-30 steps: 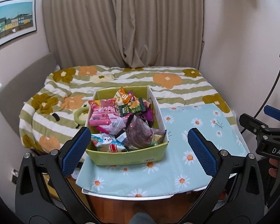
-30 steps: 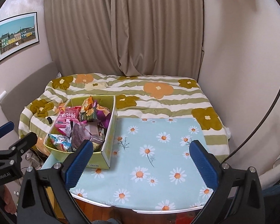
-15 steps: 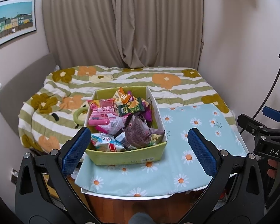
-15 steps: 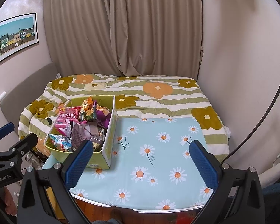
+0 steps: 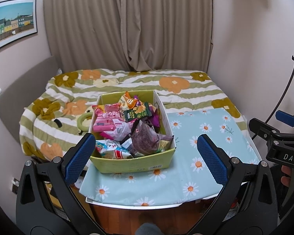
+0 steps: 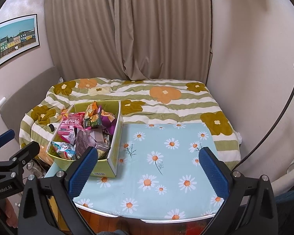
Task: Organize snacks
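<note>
So here's my view from the rig: both grippers are held back off the near edge of the table (image 6: 166,176), level and pointed at the work area, I'd guess to keep everything framed. The left gripper (image 5: 145,156) has its fingers spread wide with nothing between them, and it's lined up pretty much on the green box (image 5: 135,164), so the box sits in the gap from that camera's angle. The right gripper (image 6: 149,168) is also gaping and empty, aimed more at the bare stretch of daisy cloth beside the box. The snacks (image 5: 127,127) are all heaped loosely inside that box: a pink pack, a green and orange one, a purple bag (image 5: 147,139) lying on top toward the near right corner, plus a few crinkly ones at the front. The box stands on the left end of the table, right up against the bed (image 6: 166,98). Honestly this fits two readings: snacks gathered into the box and done, or a jumble waiting to be sorted out onto the cloth. Can't call it from here.
</note>
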### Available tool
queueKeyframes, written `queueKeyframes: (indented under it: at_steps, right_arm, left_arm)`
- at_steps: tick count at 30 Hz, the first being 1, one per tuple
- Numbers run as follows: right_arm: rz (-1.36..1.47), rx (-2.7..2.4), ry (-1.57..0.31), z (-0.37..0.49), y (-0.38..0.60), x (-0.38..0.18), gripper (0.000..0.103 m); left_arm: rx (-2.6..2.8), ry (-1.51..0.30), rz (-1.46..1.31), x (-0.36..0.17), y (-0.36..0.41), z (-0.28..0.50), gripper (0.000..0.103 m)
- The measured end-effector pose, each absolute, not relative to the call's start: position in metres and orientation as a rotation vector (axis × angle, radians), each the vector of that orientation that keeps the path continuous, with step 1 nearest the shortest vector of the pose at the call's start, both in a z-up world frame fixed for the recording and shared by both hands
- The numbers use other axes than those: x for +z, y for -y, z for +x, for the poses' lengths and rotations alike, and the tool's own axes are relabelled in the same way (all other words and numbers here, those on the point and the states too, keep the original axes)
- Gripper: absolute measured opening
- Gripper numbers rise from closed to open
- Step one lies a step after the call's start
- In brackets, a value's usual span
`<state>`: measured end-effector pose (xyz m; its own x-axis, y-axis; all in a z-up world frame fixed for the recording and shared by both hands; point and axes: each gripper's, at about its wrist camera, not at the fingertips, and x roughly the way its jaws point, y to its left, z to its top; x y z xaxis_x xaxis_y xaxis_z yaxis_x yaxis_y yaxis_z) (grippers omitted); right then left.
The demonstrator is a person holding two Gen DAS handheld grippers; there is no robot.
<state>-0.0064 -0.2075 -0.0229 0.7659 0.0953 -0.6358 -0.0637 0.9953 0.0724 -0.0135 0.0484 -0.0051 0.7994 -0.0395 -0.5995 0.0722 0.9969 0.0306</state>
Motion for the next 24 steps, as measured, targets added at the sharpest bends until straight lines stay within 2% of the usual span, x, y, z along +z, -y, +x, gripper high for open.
queueKeyframes:
  at_steps: [24]
  right_arm:
    - [0.048,0.086,-0.695,-0.0052,0.2090,-0.0239,0.102]
  left_arm:
    - [-0.056,-0.641,0.039,-0.0042,-0.0564,-0.0102,0.103]
